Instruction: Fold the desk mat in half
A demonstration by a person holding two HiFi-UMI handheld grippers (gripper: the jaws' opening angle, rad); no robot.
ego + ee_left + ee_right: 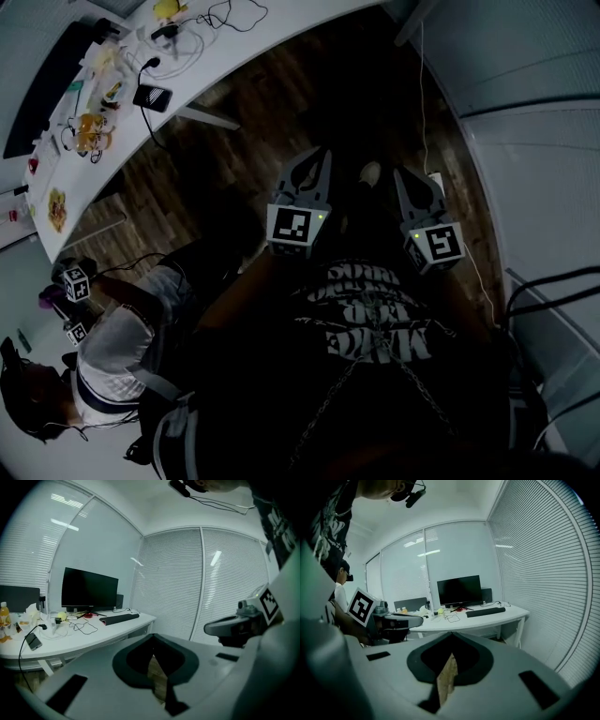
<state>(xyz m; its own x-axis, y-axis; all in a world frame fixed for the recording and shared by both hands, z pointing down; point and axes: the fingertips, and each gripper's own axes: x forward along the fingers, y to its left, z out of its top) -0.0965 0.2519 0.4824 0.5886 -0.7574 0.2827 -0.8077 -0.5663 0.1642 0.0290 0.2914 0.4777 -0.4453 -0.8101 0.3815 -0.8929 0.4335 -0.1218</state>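
Both grippers hang in front of the person's dark printed shirt, over the wood floor and away from the desk. My left gripper has its jaws together with nothing between them. My right gripper is shut and empty too, and it shows side-on in the left gripper view. On the white desk a long dark flat thing lies in front of the monitor. I cannot tell whether it is the desk mat.
The desk carries cables, a phone, bottles and small items. A second person sits at lower left holding marker cubes. Blinds and glass walls ring the room. A white cable runs along the floor at right.
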